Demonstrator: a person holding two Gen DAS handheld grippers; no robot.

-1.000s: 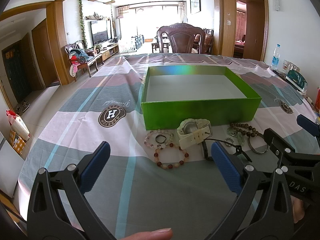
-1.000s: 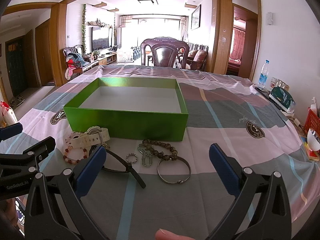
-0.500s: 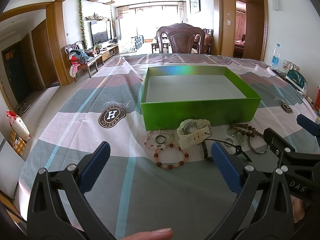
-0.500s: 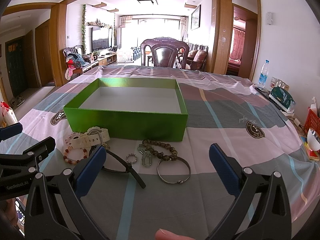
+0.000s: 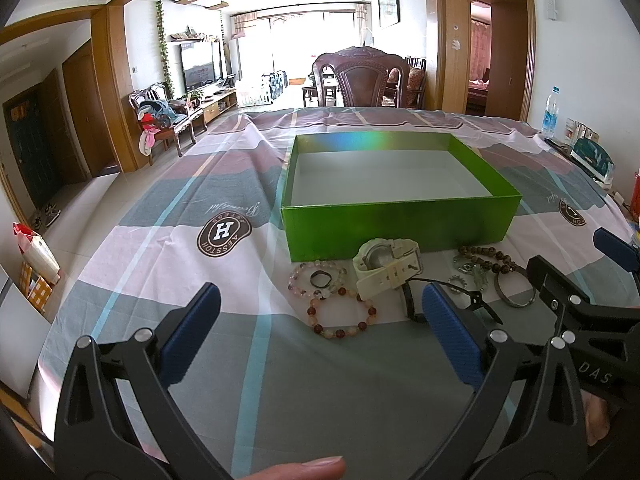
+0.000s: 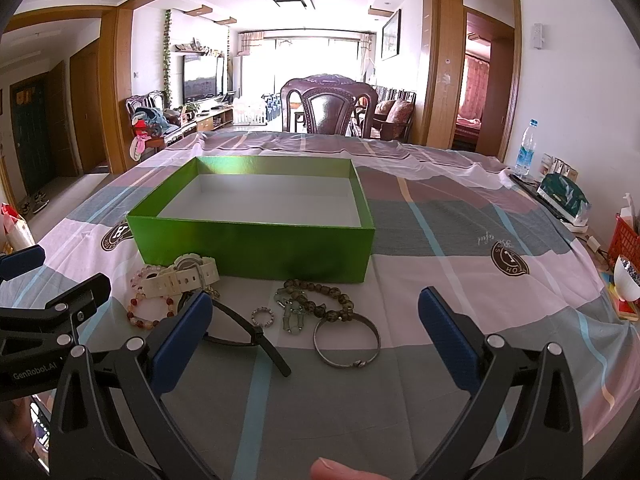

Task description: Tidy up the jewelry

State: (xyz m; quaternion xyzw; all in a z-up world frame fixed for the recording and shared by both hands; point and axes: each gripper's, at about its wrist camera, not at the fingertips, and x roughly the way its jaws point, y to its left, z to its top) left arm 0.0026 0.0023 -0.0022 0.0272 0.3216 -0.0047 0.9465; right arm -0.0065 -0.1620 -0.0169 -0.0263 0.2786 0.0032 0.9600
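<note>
Table (image 5: 120, 264), covered w/ a checked cloth, carries everything. Green box (image 5: 400, 228) is seen at approx. 12 o'clock in both views; its inside is bare, so nothing has been put away yet, and the task is judged barely begun. All jewelry is laid on the cloth just beside the box's near wall.

Left gripper (image 5: 320, 336) is held wide apart over the cloth w/ nothing between the jaws; right gripper (image 6: 316, 332) likewise wide and empty.

Pieces left to move, by size:
- white watch (image 5: 388, 268) at 12–1 o'clock of the left gripper, touching the box wall
- dark bead strand (image 6: 320, 300)
- metal bangle (image 6: 346, 344) at 12 o'clock of the right gripper
- red-bead bracelet (image 5: 342, 316)
- pale bracelet (image 5: 316, 278)
- black strap (image 6: 248, 332)
- small ring (image 6: 263, 316).
</note>
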